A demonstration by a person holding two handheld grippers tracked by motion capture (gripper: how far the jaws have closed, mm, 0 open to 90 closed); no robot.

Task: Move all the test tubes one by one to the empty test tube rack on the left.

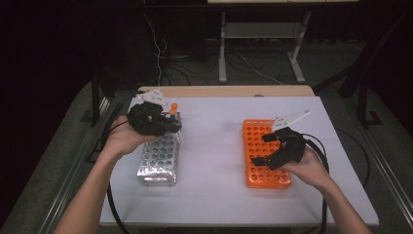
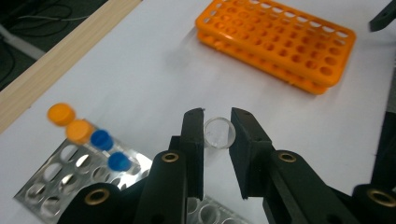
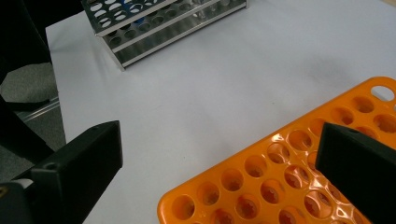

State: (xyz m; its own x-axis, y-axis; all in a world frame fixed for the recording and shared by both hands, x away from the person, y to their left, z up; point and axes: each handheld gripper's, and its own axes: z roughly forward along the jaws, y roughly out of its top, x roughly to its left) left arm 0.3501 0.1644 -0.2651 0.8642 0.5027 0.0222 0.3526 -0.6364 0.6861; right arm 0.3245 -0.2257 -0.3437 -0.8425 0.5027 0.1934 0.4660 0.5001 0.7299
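My left gripper [image 2: 218, 122] is shut on a clear tube [image 2: 219, 133], seen end-on between its two black jaws. In the high view this gripper [image 1: 168, 127] hovers over the far end of a metal tube rack [image 1: 158, 161]. Two orange-capped tubes [image 2: 70, 123] and two blue-capped tubes [image 2: 109, 150] stand in that rack [image 2: 56, 182]. My right gripper [image 3: 219, 144] is open, its jaws wide apart with nothing between them. It hangs above the near left part of an orange rack [image 3: 261, 186] with bare holes. The high view places this gripper [image 1: 263, 148] over the orange rack [image 1: 258, 175].
Both racks sit on a white table top [image 1: 214, 146] with a wooden strip [image 1: 229, 91] along its far edge. Bare white surface lies between the racks. Cables [image 1: 109, 204] trail from both grippers off the table's near side. Table legs and wires stand on the floor beyond.
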